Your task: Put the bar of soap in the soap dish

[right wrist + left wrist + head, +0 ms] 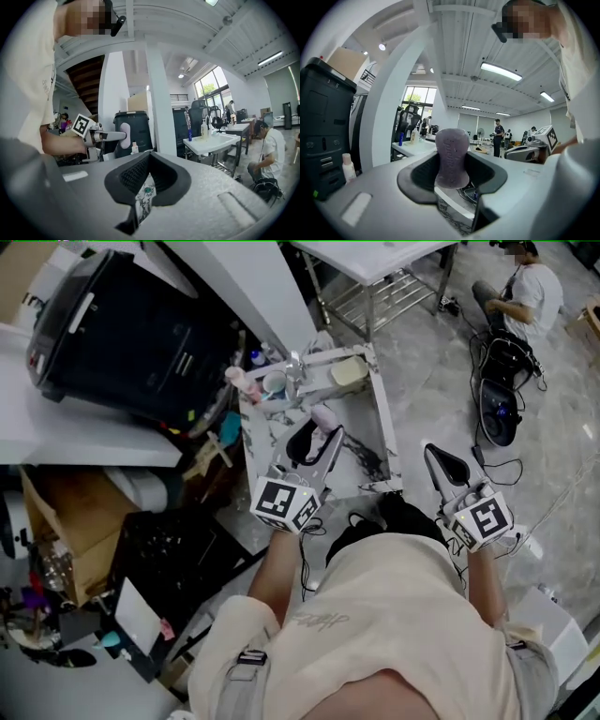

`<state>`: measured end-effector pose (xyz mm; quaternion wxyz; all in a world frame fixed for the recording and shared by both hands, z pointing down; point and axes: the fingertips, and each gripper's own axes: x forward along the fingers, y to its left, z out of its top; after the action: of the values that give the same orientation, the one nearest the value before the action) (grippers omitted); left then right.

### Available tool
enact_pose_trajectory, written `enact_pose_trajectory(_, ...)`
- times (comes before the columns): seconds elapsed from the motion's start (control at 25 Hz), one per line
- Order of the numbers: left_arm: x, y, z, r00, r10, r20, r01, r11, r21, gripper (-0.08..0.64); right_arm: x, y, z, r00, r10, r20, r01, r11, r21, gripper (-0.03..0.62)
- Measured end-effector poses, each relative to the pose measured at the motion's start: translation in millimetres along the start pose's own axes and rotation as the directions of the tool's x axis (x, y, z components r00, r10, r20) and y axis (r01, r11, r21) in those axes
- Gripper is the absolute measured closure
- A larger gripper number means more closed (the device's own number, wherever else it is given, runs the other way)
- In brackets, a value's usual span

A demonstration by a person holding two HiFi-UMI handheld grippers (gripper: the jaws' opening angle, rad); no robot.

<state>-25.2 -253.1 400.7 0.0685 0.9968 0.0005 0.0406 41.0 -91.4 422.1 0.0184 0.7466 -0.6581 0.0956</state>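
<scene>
A mauve bar of soap [324, 415] stands on end between the jaws of my left gripper [320, 432], which is shut on it above the small marble-patterned table [380, 423]. In the left gripper view the soap [451, 150] sticks up from the black pads of the left gripper [451, 177]. A pale beige soap dish [349, 372] sits in a white rack at the table's far edge, beyond the soap. My right gripper [436, 457] hangs off the table's right side, jaws together and holding nothing. The right gripper [147, 177] view shows the soap [123, 134] at left.
Small bottles [242, 381] and a cup [274, 382] crowd the table's far left corner. A large black bin [131, 329] stands to the left. A seated person [530, 292] and cables are on the floor at the far right. A white sink table [213, 143] stands beyond.
</scene>
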Motion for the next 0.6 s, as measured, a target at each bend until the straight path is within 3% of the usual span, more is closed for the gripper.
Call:
enact_pose_trajectory(0.16, 27.1, -4.4, 2.2, 0.999, -0.010, -0.037, 0.011, 1.000, 0.019, 0.359, 2.2, -20.5, 4.9, 0.998, 0.048, 0.045, -0.048, 0.999, -0.006, 0.591)
enact_pose_trajectory(0.36, 69.7, 4.6, -5.3, 0.995, 0.017, -0.096, -0.006, 0.994, 0.107, 0.359, 12.7, -49.1, 0.4, 0.996, 0.078, 0.032, -0.074, 0.989, -0.128, 0.591)
enact_pose_trajectory(0.6, 112.5, 27.4, -24.6, 0.977, 0.060, -0.203, -0.018, 0.978, 0.206, 0.359, 16.8, -77.0, -2.3, 0.995, 0.067, 0.071, -0.062, 0.995, -0.080, 0.591)
